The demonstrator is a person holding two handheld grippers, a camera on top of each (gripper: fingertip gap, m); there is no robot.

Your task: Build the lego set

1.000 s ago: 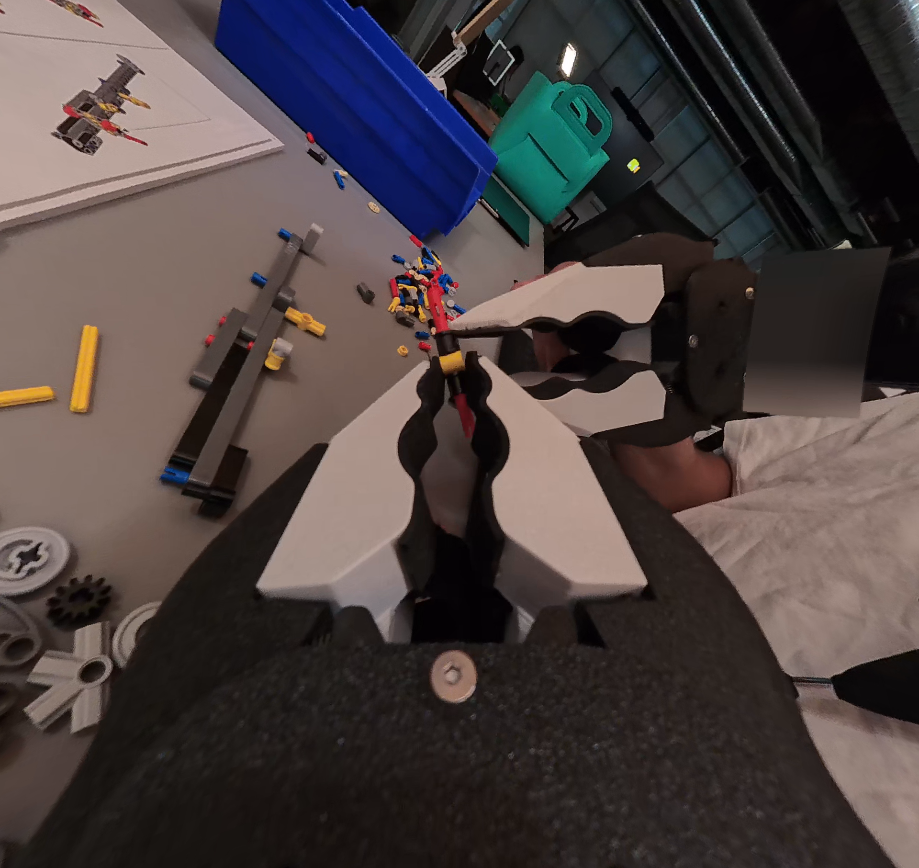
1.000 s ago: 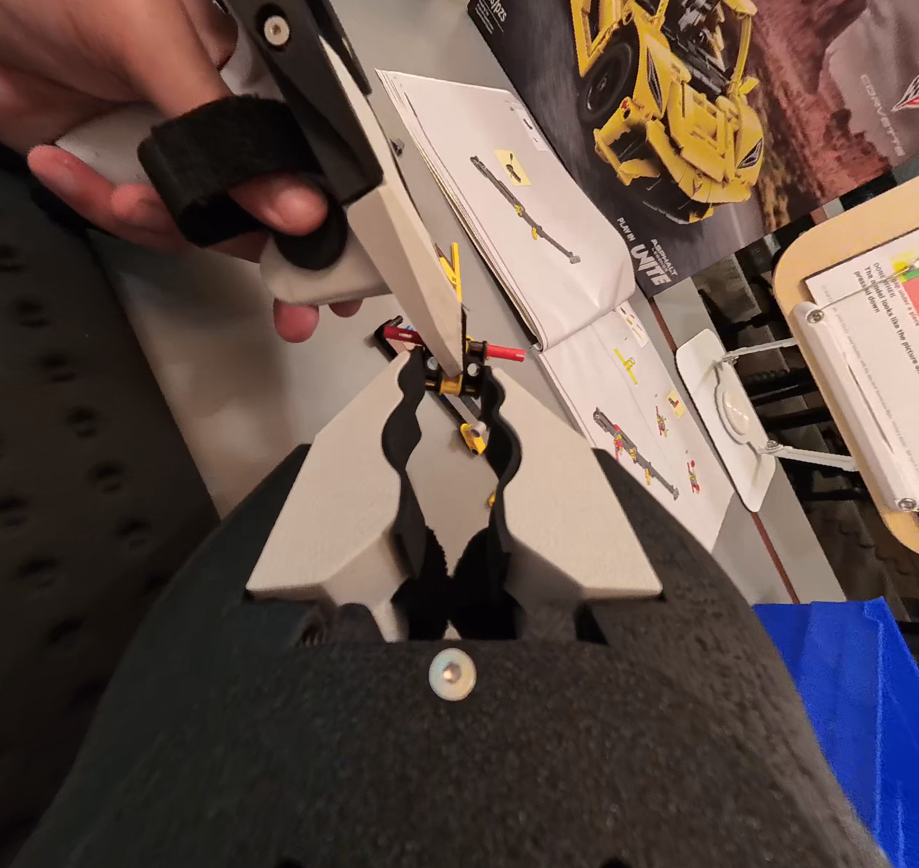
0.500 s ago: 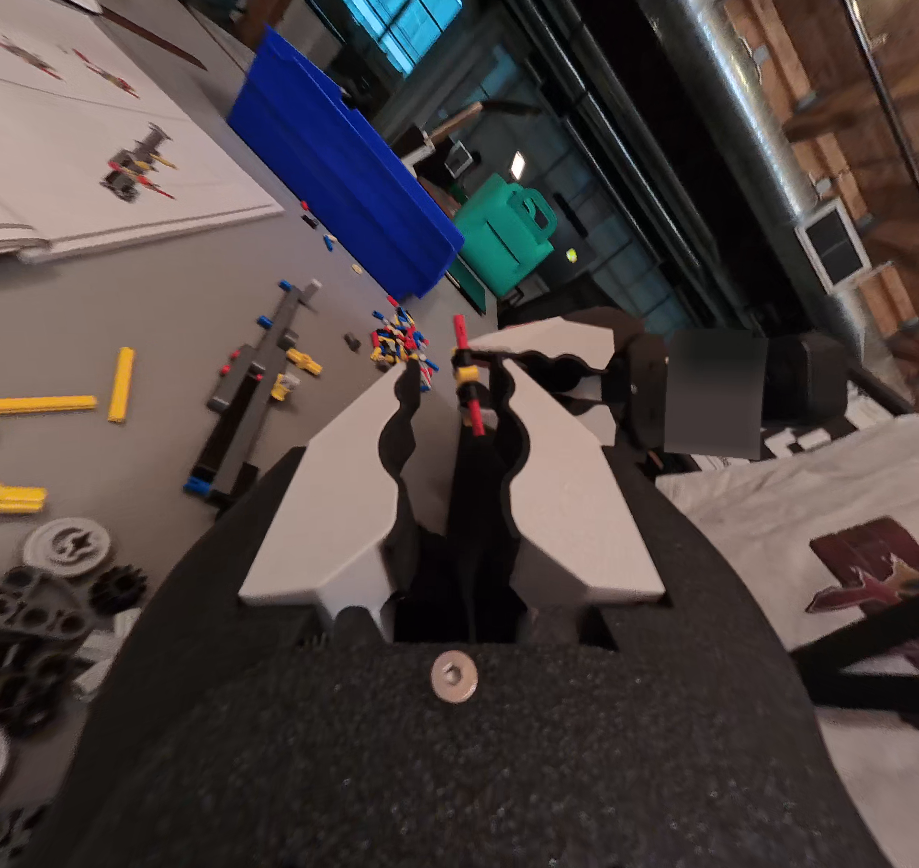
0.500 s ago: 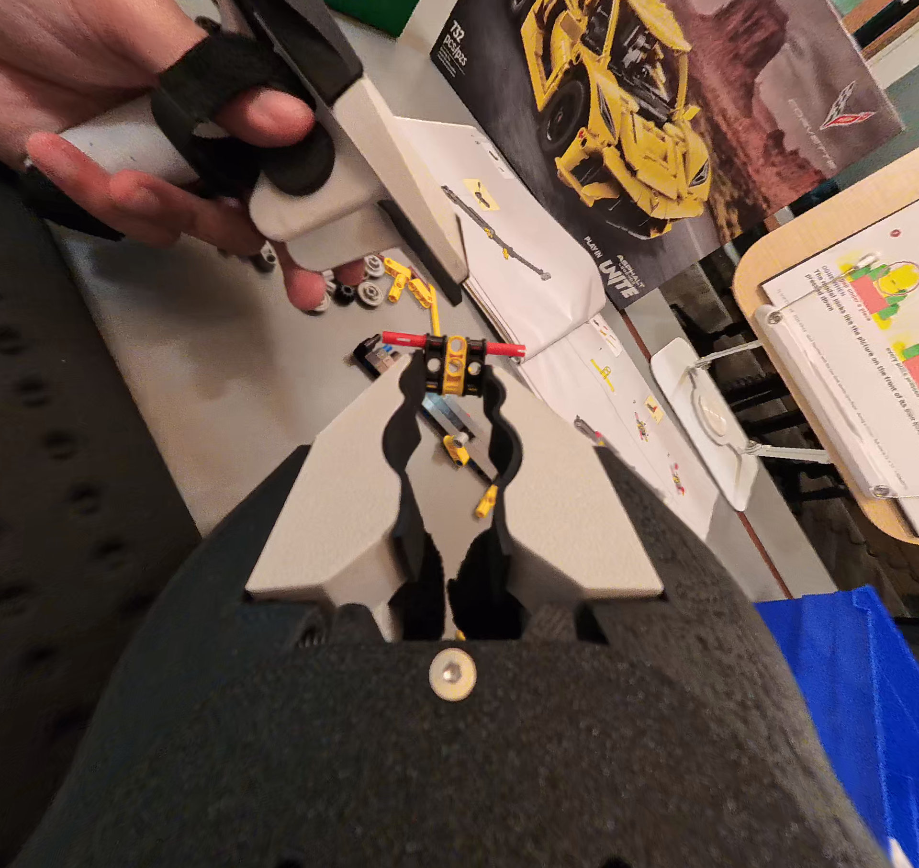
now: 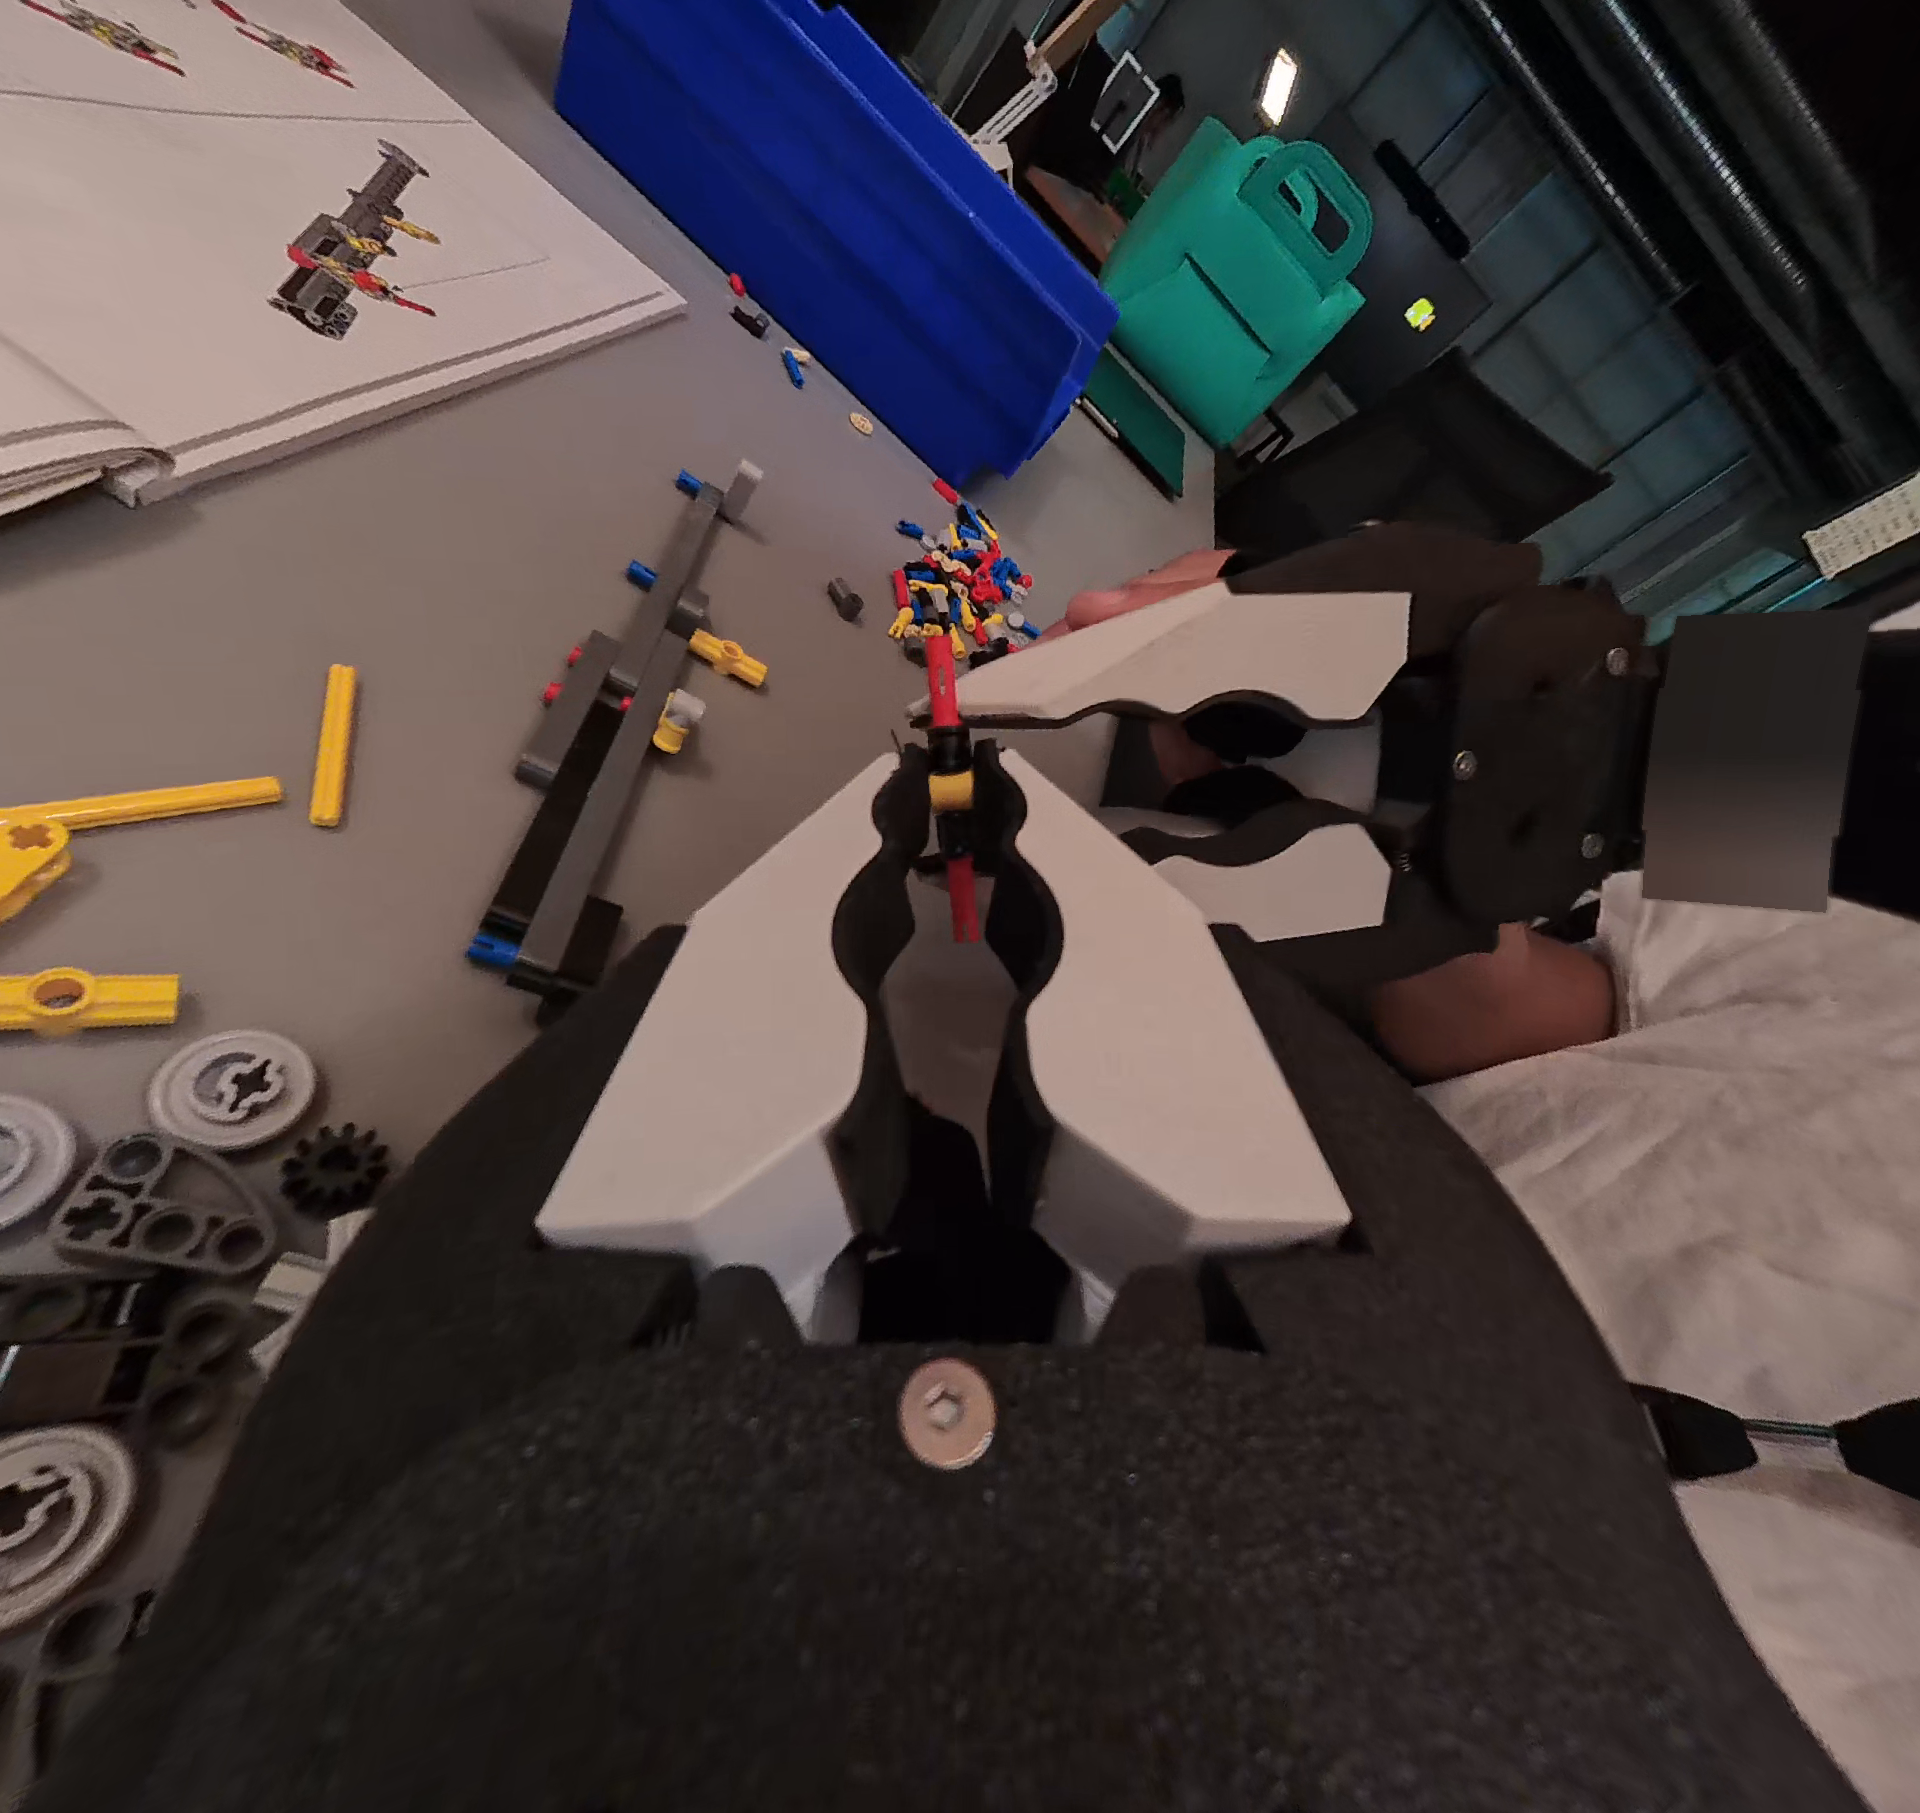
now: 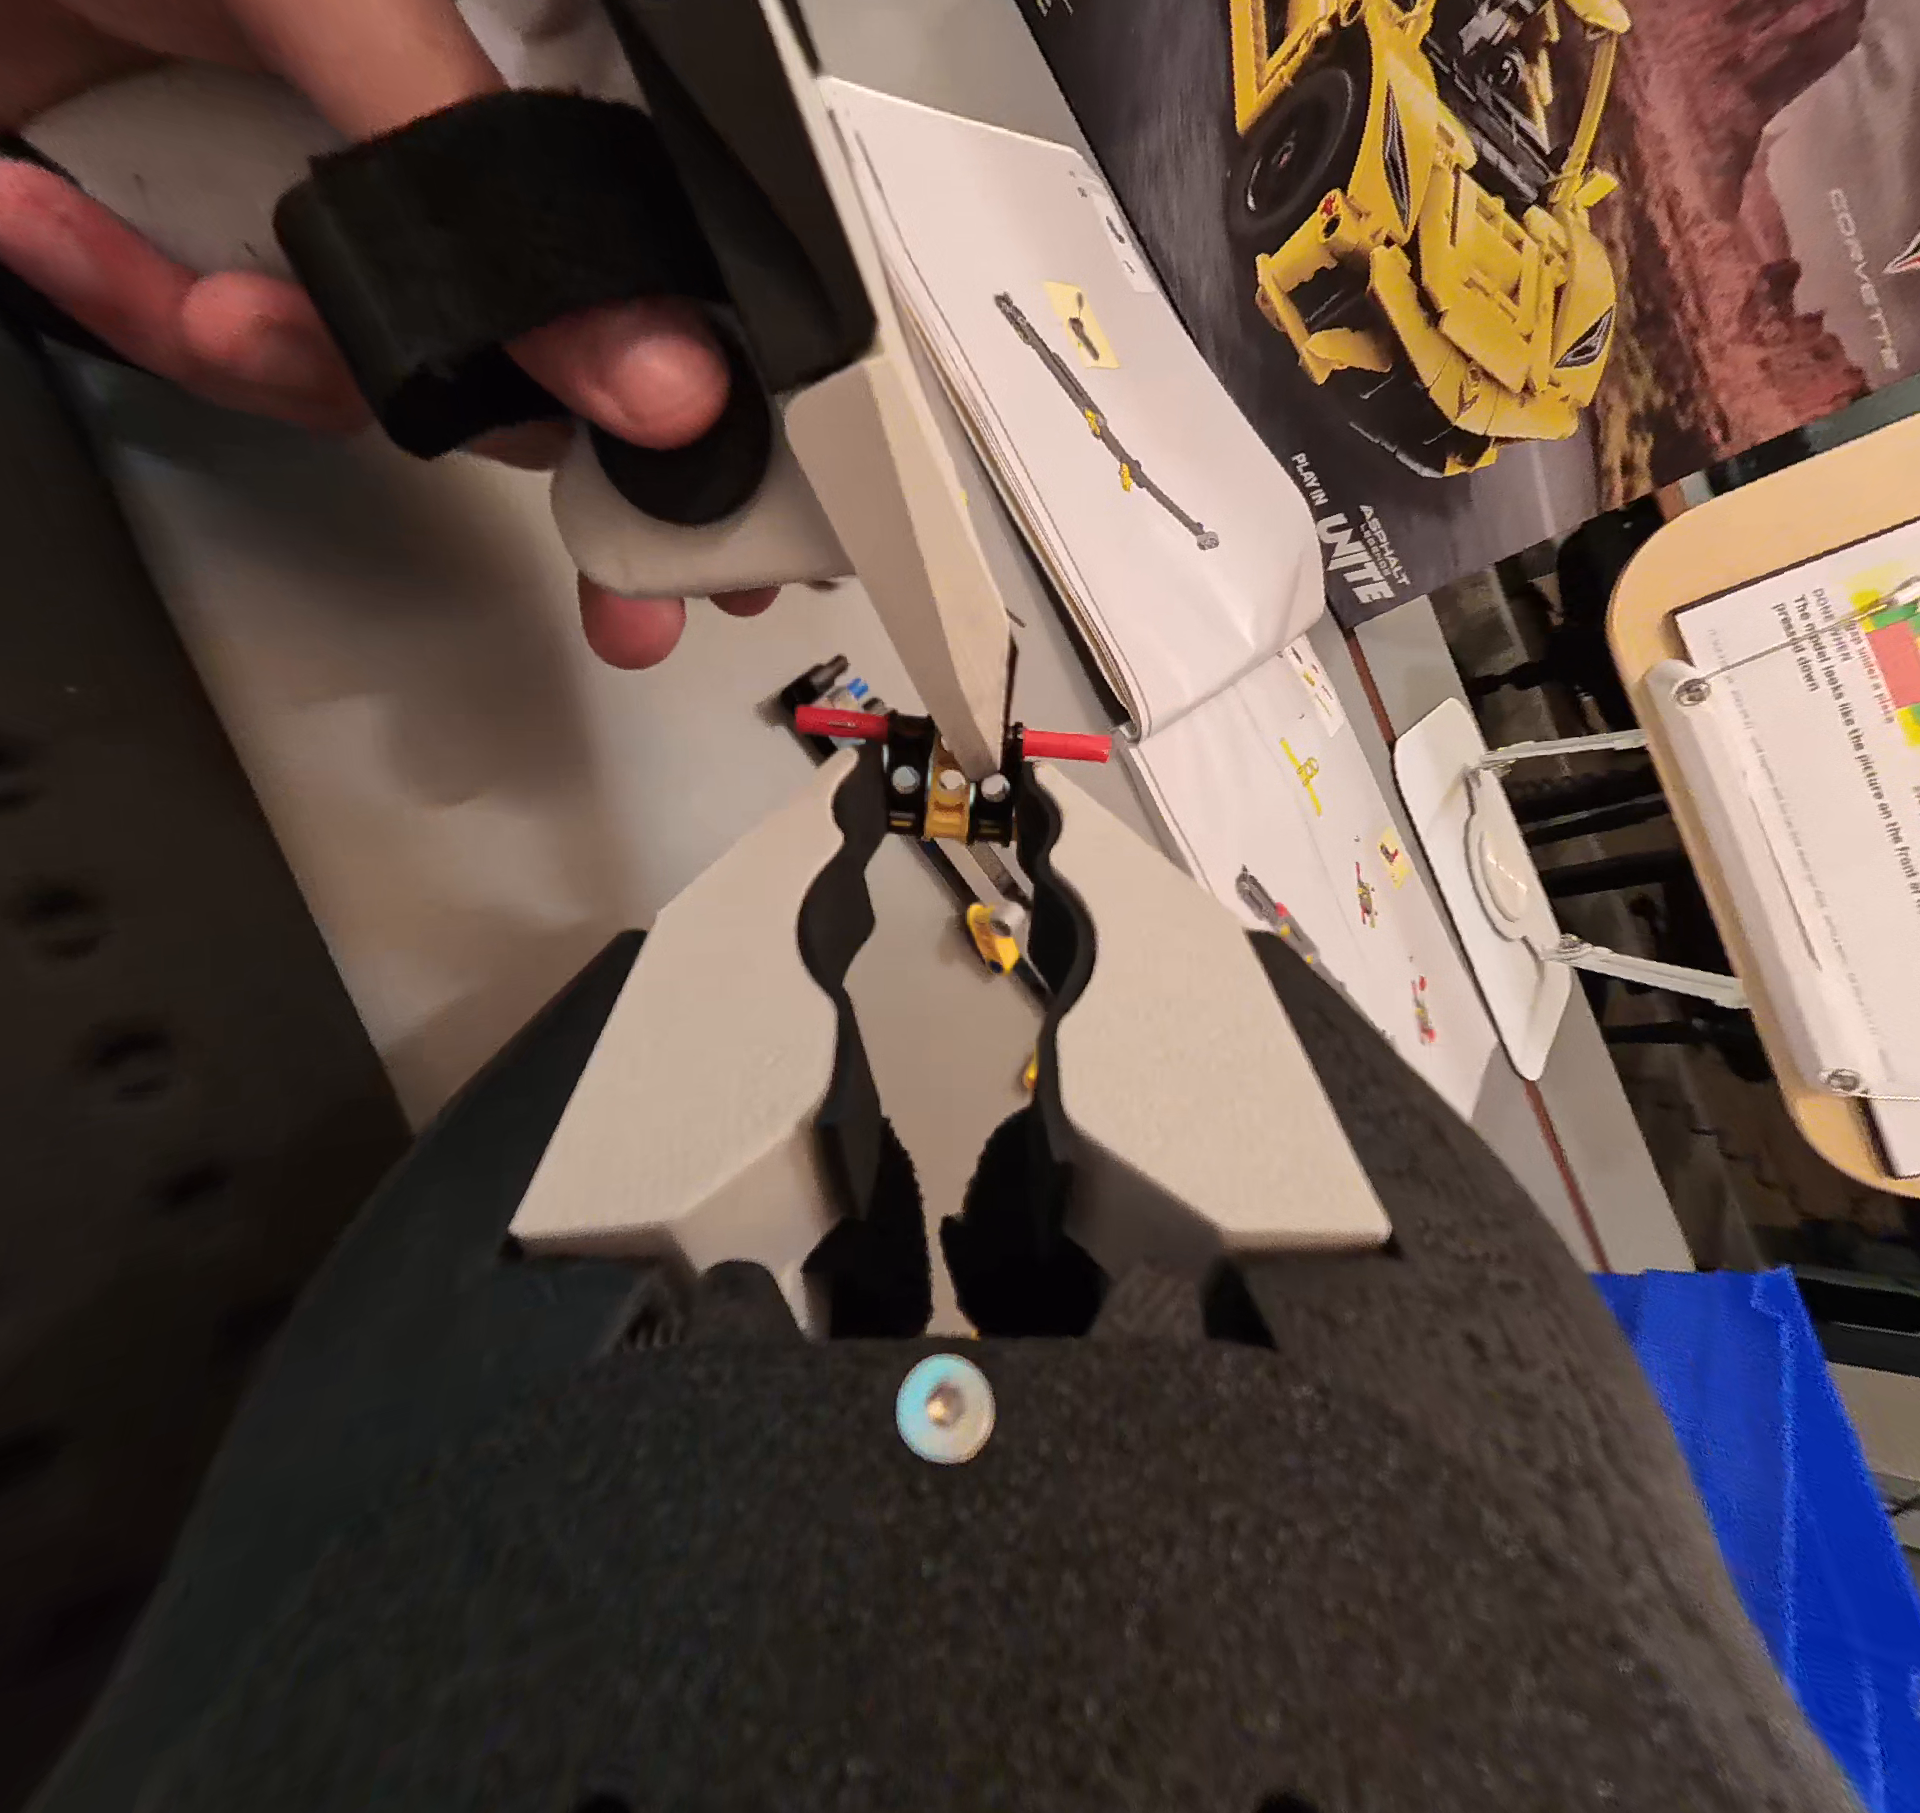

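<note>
Left wrist view shows the grey surface (image 5: 312, 558) strewn with parts, and above it both grippers meeting on one small piece. Taking the dark grey beam assembly (image 5: 613, 724) lying flat on that surface as landmark, the left gripper (image 5: 948, 776) hangs to its right, narrowed onto the small black-and-yellow connector block (image 5: 950, 789) threaded on a thin red axle (image 5: 961, 896). From the same landmark, the right gripper (image 5: 940, 714) comes in from farther right, crosswise. In the right wrist view it (image 6: 948, 787) is also clamped on the block (image 6: 948, 799), the axle (image 6: 1060, 747) running left to right across its fingers. Any sliding should follow that axis, I judge.
</note>
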